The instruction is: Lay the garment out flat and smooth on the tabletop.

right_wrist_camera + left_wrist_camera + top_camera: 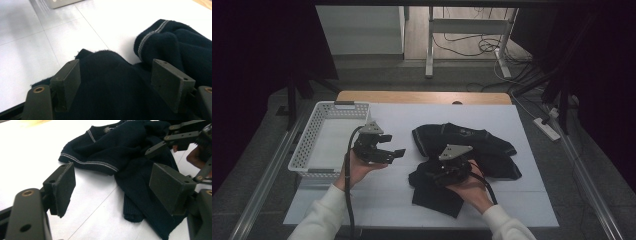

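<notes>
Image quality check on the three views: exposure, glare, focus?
High view: dim, the room around the table is near black, and the dark garment loses detail. Left gripper view: the white surface blows out at top left, near pads soft. Right gripper view: bright table with a streaky reflection at top left, garment an almost textureless black.
</notes>
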The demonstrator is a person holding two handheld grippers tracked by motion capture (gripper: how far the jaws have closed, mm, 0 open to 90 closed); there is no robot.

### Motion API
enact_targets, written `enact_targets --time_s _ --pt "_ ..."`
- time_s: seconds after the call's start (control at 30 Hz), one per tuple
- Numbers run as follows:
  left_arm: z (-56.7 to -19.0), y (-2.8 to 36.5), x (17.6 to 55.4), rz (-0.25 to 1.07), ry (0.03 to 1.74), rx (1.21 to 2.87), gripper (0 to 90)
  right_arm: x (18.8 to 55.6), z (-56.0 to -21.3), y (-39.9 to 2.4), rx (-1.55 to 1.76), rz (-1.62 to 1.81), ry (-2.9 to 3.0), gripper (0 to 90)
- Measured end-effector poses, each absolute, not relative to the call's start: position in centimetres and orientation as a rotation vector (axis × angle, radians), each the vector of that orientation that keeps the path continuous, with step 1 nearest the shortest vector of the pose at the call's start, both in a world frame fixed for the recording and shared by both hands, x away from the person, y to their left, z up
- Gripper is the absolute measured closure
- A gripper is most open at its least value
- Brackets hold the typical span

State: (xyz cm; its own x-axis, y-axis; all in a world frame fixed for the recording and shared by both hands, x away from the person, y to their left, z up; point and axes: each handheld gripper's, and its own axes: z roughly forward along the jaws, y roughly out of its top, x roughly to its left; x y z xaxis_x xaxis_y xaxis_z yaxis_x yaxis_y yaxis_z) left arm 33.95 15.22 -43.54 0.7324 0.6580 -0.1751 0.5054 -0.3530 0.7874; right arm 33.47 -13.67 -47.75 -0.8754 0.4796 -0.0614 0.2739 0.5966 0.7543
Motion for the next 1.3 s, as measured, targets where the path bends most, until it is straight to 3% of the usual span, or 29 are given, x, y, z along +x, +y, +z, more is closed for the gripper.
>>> enact_targets --time_s 0.33,0.47,0.63,0.73,0.93,1.3 --pt "-43.6 15.3 34.0 0.214 0.882 2.031 21.7 34.6 -49.9 -10.8 0.633 0.998 2.662 21.1" --pt "-43.6 15.3 34.0 0.216 0.881 2.033 21.7 34.7 -51.1 -10.3 0.640 0.859 2.707 34.5" --pt "-43.6 15.4 33.9 0.218 0.881 2.033 21.7 34.6 -51.2 -10.6 0.647 0.887 2.721 62.9" --pt "-43.6 15.4 33.9 0.218 0.880 2.035 21.7 34.5 -51.1 -11.0 0.632 0.907 2.711 72.5" --pt "-43.5 15.6 34.0 0.219 0.883 2.031 21.7 33.5 -50.3 -11.6 0.613 0.983 2.711 75.7" --pt "-43.4 15.5 33.9 0.220 0.879 2.031 21.7 28.1 -48.3 -13.8 0.477 1.178 2.799 76.4"
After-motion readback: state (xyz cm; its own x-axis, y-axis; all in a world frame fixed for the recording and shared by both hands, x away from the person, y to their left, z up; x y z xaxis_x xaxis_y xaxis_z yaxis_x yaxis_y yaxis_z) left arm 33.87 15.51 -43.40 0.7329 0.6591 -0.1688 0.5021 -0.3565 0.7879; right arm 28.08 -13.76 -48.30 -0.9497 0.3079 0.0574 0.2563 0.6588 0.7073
